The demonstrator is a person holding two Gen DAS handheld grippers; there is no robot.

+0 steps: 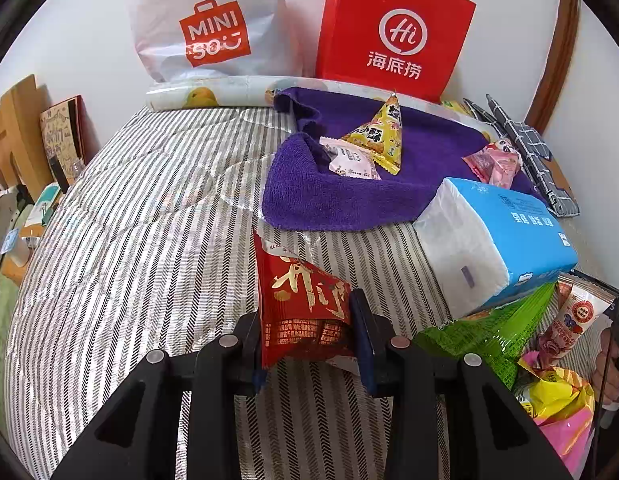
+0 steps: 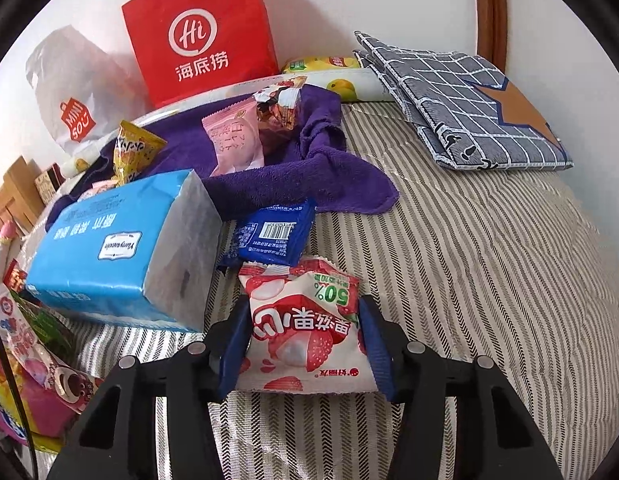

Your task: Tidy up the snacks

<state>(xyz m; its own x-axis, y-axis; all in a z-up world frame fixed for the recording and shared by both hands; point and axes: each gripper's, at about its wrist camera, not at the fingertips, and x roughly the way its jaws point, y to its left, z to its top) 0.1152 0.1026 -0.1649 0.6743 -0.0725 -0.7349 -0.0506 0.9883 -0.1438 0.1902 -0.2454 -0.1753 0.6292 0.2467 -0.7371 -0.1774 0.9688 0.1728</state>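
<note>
The striped bed (image 1: 121,208) lies bare toward its left edge in the left wrist view; only the right wrist view shows the bare stretch toward its right edge, below the checked cloth (image 2: 461,116). At the head stand 2 bags, a red paper bag (image 1: 393,32) and a white plastic bag (image 1: 205,20). The purple towel (image 1: 349,200) holds small snacks. The blue tissue pack (image 2: 109,248) sits mid-bed; the blue packet (image 2: 273,236) beside it shows only from the right. The left tongs (image 1: 309,336) are clamped on a red snack packet (image 1: 301,300). The right tongs (image 2: 305,344) are closed on a lychee snack packet (image 2: 305,336).
</note>
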